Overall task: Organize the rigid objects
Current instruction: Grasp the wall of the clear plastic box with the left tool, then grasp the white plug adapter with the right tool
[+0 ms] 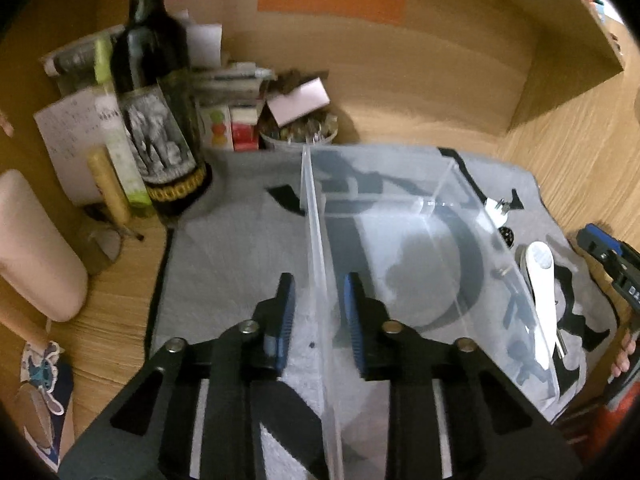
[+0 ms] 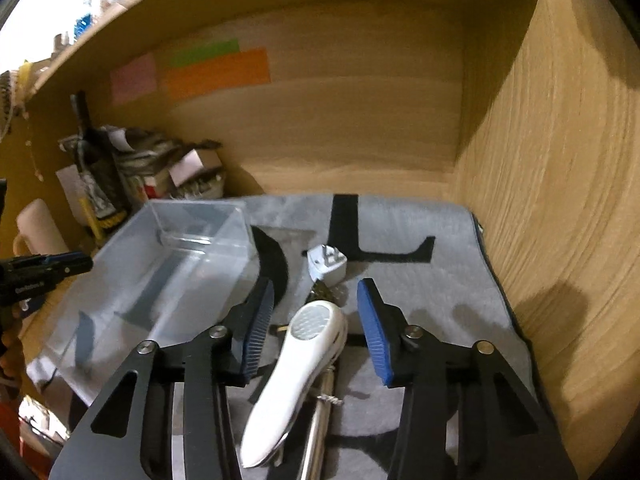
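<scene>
Clear plastic box point(image 1: 400, 240) stands on a grey mat point(image 1: 224, 248), its near wall between the spread fingers of the left gripper point(image 1: 320, 316), untouched. Right gripper point(image 2: 316, 320), fingers likewise apart, straddles a white tool point(image 2: 296, 376) lying on the mat just beside the box; a white plug point(image 2: 326, 268) lies beyond.

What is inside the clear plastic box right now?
The clear plastic box looks empty: only the grey mat shows through its floor. Its near corner is cut off in the right wrist view.
</scene>
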The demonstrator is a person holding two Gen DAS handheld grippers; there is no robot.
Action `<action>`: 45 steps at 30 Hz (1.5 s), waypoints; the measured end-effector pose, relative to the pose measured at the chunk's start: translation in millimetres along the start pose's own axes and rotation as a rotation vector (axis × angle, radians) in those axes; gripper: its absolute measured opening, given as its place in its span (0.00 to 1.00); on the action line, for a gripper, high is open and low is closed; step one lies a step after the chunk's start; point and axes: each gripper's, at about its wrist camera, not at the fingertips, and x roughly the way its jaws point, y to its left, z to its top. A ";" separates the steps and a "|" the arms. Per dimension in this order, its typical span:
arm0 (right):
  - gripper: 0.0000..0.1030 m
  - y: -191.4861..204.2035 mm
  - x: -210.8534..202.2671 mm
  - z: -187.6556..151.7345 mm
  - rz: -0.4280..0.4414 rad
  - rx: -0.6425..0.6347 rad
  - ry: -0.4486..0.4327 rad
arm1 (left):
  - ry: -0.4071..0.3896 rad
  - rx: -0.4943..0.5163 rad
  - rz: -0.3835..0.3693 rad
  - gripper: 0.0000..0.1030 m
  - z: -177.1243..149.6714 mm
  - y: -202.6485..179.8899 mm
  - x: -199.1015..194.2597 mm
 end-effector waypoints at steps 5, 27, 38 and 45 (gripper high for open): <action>0.39 -5.5 26.8 9.2 -0.004 -0.005 0.073 | 0.064 0.009 -0.042 0.10 0.3 2.5 16.5; 0.39 2.2 148.8 38.3 -0.010 -0.126 0.346 | 0.085 0.004 -0.063 0.08 1.0 4.1 24.5; 0.37 19.4 127.6 44.8 0.010 -0.148 0.277 | 0.087 0.001 -0.063 0.08 1.3 4.8 24.4; 0.37 45.8 79.9 62.6 0.055 -0.181 0.159 | 0.087 0.009 -0.058 0.08 2.0 5.3 24.7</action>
